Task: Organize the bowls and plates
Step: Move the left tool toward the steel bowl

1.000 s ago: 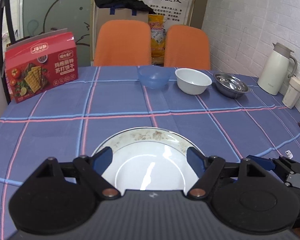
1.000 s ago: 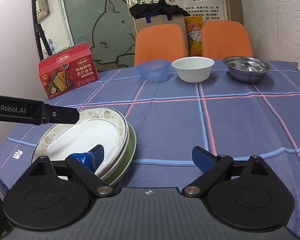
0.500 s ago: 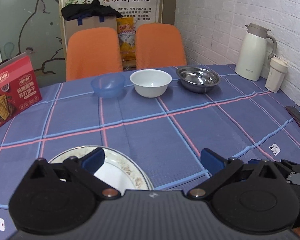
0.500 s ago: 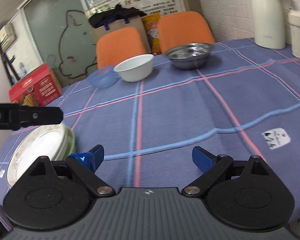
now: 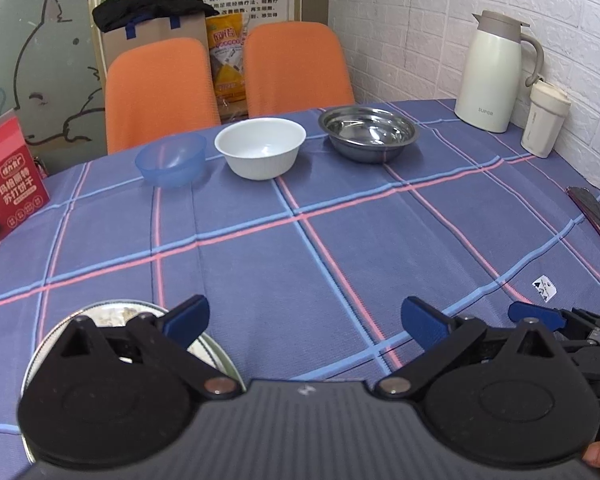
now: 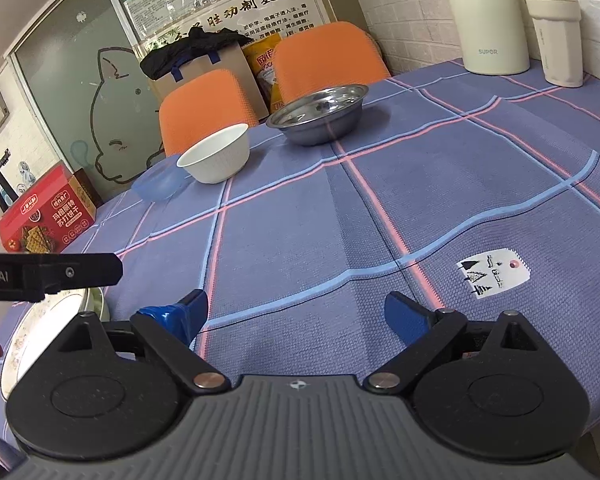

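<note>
Blue-checked cloth covers the table [image 5: 340,248], and on it we count three bowls in a row at twelve o'clock: a translucent blue bowl [image 5: 171,159], a white bowl [image 5: 260,147] and a steel bowl [image 5: 367,133], all standing upright with mouths up, near one another but apart, the row running left to right along the far edge. At seven o'clock in the left wrist view sits a stack of plates [image 5: 112,312], lying flat; the right wrist view shows a floral-rimmed plate [image 6: 40,328] on top of a green one, though we cannot tell whether more lie beneath. Our left gripper [image 5: 304,316] hangs with its jaws spread wide, holding nothing, its left finger over the plate rim. Our right gripper [image 6: 296,312] is likewise spread and empty above bare cloth. Two orange chairs [image 5: 160,88] stand behind the table, with one red box [image 5: 8,184] at nine o'clock, and one cream jug [image 5: 494,72] and one cup [image 5: 545,124] at two o'clock.
</note>
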